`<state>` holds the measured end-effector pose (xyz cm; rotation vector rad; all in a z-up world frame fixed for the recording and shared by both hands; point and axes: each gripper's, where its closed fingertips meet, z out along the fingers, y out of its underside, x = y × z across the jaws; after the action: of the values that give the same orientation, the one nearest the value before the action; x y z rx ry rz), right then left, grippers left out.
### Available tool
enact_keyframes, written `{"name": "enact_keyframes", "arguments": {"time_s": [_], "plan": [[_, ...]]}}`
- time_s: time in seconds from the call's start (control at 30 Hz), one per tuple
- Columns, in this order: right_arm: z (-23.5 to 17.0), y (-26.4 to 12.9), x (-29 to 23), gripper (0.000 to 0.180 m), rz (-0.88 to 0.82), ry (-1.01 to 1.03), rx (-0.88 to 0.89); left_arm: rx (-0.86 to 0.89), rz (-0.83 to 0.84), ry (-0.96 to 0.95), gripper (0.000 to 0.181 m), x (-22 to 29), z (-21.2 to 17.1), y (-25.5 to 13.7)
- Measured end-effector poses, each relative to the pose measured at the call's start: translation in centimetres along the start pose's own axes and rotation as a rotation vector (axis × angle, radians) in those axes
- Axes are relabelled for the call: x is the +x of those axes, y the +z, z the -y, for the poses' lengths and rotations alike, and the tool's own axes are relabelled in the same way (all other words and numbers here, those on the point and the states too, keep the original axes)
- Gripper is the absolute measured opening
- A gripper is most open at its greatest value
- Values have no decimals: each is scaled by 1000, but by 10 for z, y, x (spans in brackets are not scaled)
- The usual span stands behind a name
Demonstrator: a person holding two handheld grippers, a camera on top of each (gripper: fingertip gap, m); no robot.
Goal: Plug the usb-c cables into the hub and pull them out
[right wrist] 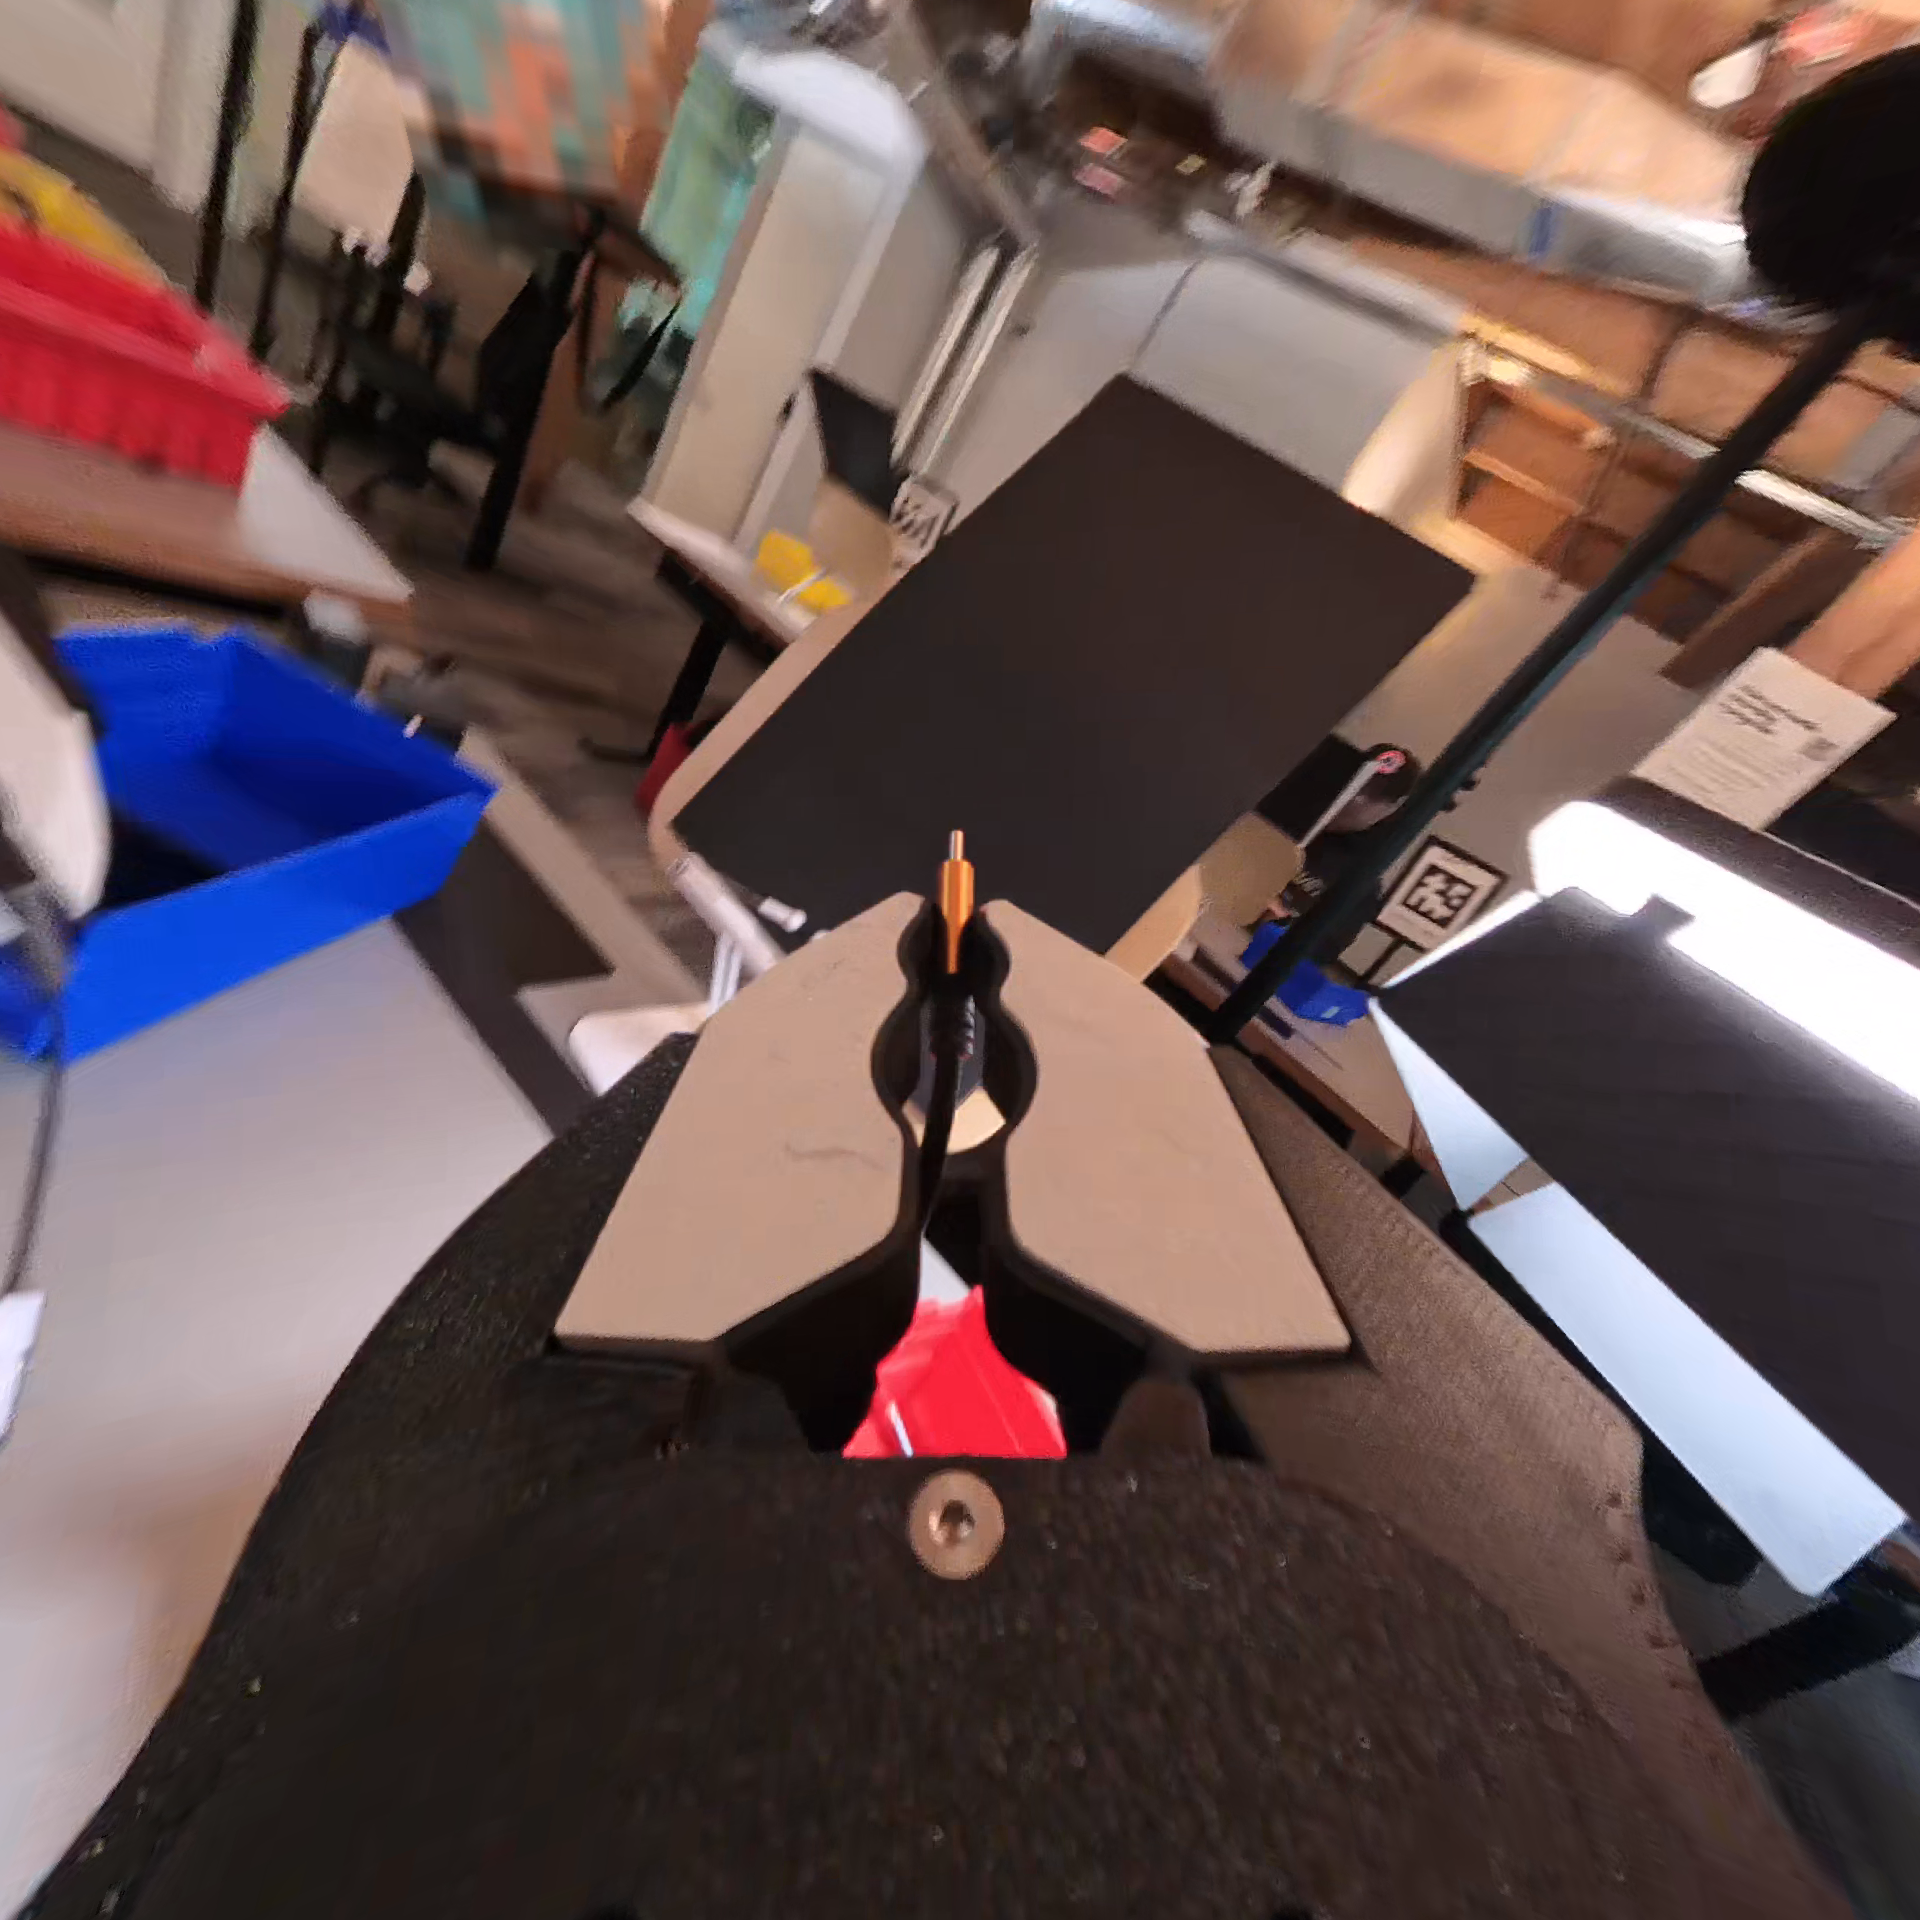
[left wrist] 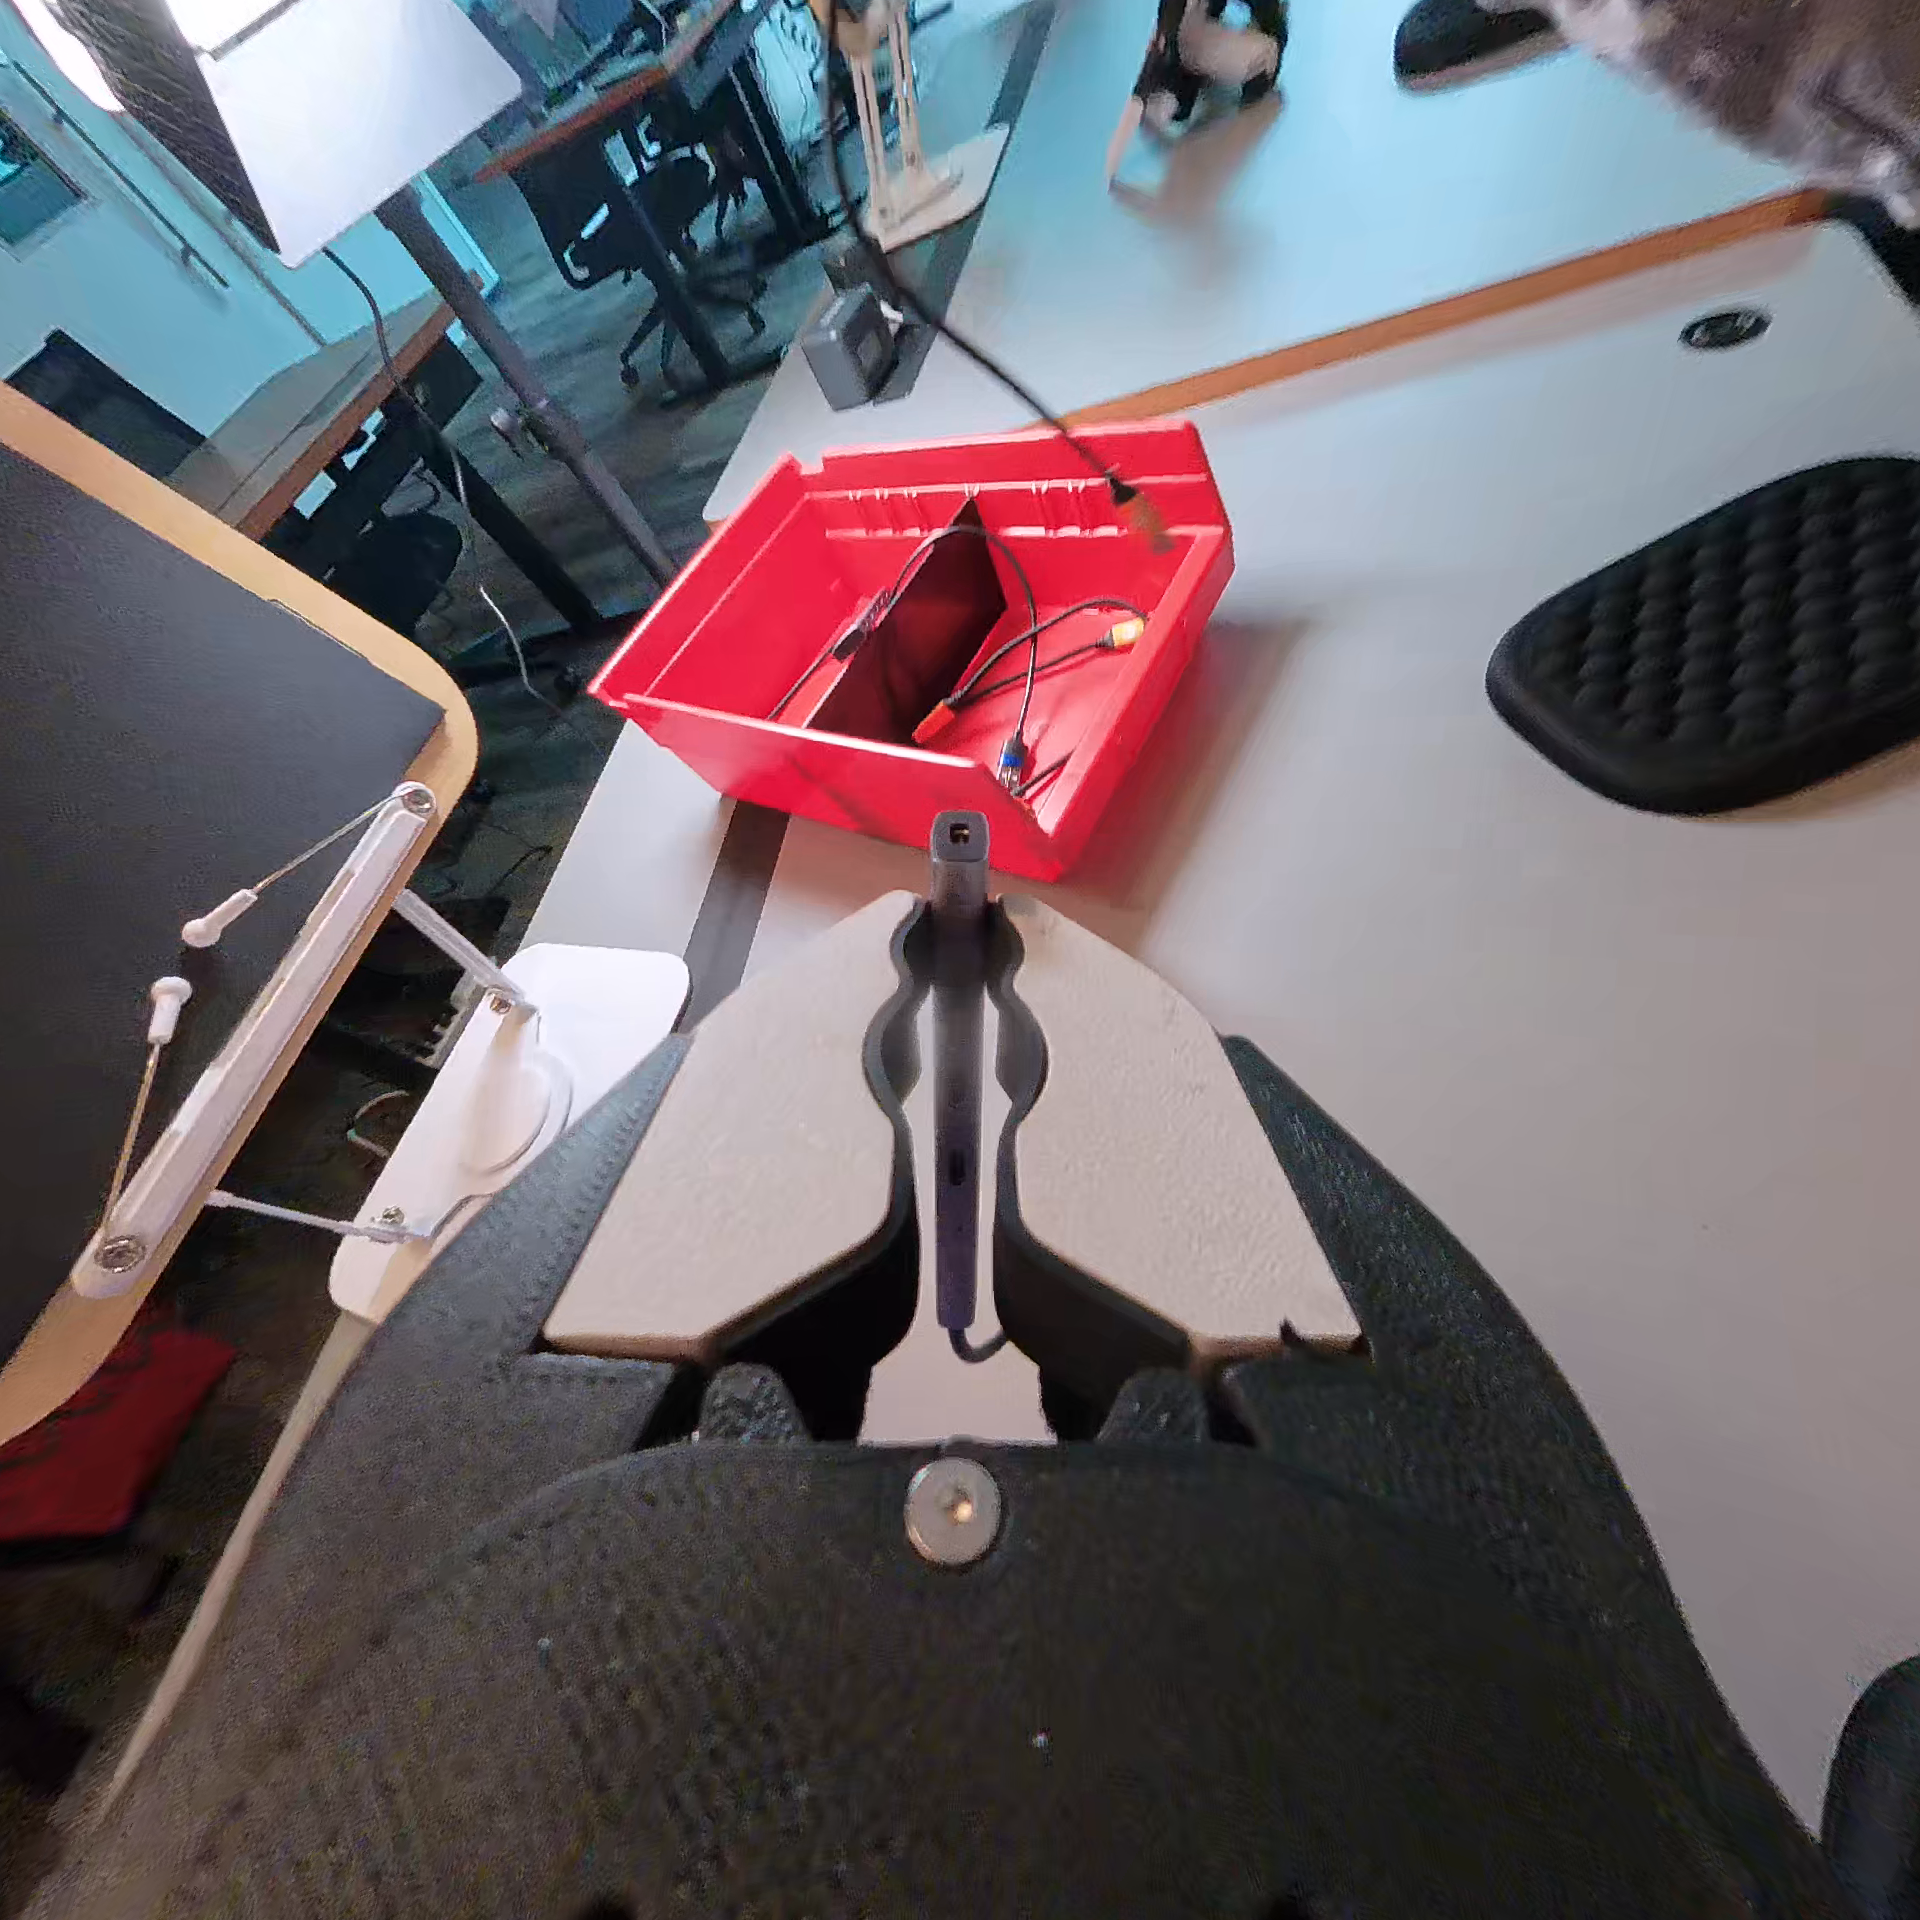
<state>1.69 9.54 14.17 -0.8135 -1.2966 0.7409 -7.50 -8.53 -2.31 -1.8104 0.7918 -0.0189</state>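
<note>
Your left gripper (left wrist: 958, 914) is clamped on the hub (left wrist: 958, 1049), a slim dark bar held edge-on between the two grey fingers (left wrist: 769, 1132), its far end poking out past the tips above a grey desk (left wrist: 1455, 1039). One slot port shows on its upper edge, deep between the fingers, and an opening shows on the end face. Your right gripper (right wrist: 956, 920) is closed on a usb-c cable (right wrist: 940, 1101) by its orange plug (right wrist: 955, 914), with the metal tip standing clear of the fingertips and the black cord running back through the gap. This gripper is raised and faces a blurred office, well apart from the hub. Just beyond the hub sits a red bin (left wrist: 727, 644) holding more cables (left wrist: 1023, 665); in the left view another dark cable (left wrist: 935, 312) with an orange plug end hangs over the bin, probably the one you hold. The main risk is misalignment: the plug tip is thin and the hub port narrow, so a tilted approach could jam or bend the tip. The visible edge port lies between the fingers, where the right gripper may collide with the left. The plug is gripped only near the tips, so it could pivot or slide back under push. The trailing cord could also snag the bin.
</note>
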Motion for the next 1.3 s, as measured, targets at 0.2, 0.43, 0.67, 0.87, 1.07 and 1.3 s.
{"name": "enact_keyframes", "arguments": {"time_s": [0.2, 0.43, 0.67, 0.87, 1.07, 1.3], "plan": [[-113, 18, -8, 6, -34, 118, -171, 122, -3, -83, 10, -8, 13, -9], [-239, -13, -73, 30, 149, 41, -701, 141, 30, -199, 10, -22, 12, -9], [-113, 4, -95, 38, 303, 99, -423, 135, -11, -230, 10, -14, 14, 5], [-39, 17, -192, 40, 610, 234, -160, 358, -90, -290, 10, 0, 59, 1], [-11, 30, -250, 12, 737, 328, -28, 490, -159, -321, 10, 14, 85, -3], [-20, 51, -157, 8, 476, 119, -161, 592, 33, -425, 41, -30, 85, -43]]}}
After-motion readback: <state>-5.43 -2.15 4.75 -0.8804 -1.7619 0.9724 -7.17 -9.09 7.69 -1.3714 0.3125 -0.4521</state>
